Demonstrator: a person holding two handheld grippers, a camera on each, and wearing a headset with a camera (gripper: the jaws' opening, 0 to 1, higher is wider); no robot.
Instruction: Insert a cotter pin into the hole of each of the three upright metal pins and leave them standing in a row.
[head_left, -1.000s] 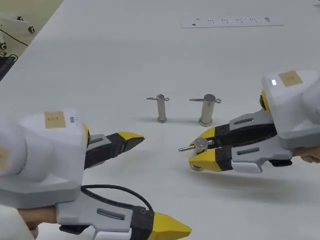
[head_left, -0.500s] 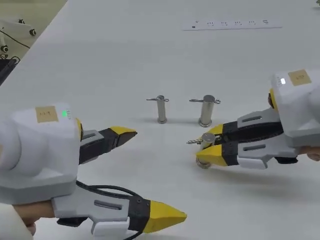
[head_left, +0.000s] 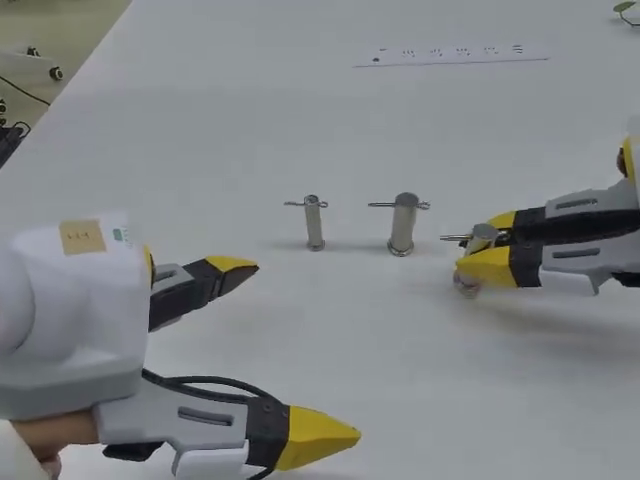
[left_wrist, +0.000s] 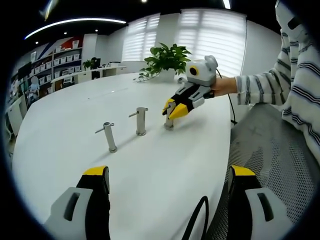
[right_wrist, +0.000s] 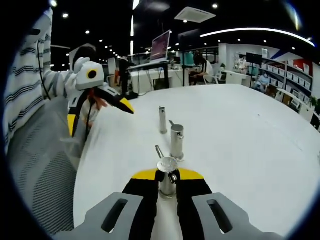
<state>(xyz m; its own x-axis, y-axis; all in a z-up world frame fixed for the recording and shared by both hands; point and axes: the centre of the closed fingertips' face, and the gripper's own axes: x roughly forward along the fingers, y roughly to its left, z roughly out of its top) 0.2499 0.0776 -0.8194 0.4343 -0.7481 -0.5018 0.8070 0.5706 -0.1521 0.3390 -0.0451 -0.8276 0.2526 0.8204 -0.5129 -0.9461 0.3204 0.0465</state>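
Two upright metal pins (head_left: 314, 222) (head_left: 403, 224) stand side by side on the white table (head_left: 330, 130), each with a cotter pin through its top. A third metal pin (head_left: 483, 238), also carrying a cotter pin, stands upright just right of them between the jaws of my right gripper (head_left: 480, 258), which is shut on it. Its foot is at table level; I cannot tell whether it touches. In the right gripper view that third pin (right_wrist: 167, 166) sits in the shut right gripper (right_wrist: 167, 176). My left gripper (head_left: 285, 350) hangs open and holds nothing, nearer and left of the row.
A white power strip (head_left: 450, 52) lies at the table's far side. The table edge runs along the far left (head_left: 95, 45). A striped sleeve (left_wrist: 280, 85) and a grey chair (left_wrist: 265, 150) are beside the table.
My right gripper has carried the third pin rightward, from in front of the second pin to a spot in line with the row on its right. The left gripper has hardly moved.
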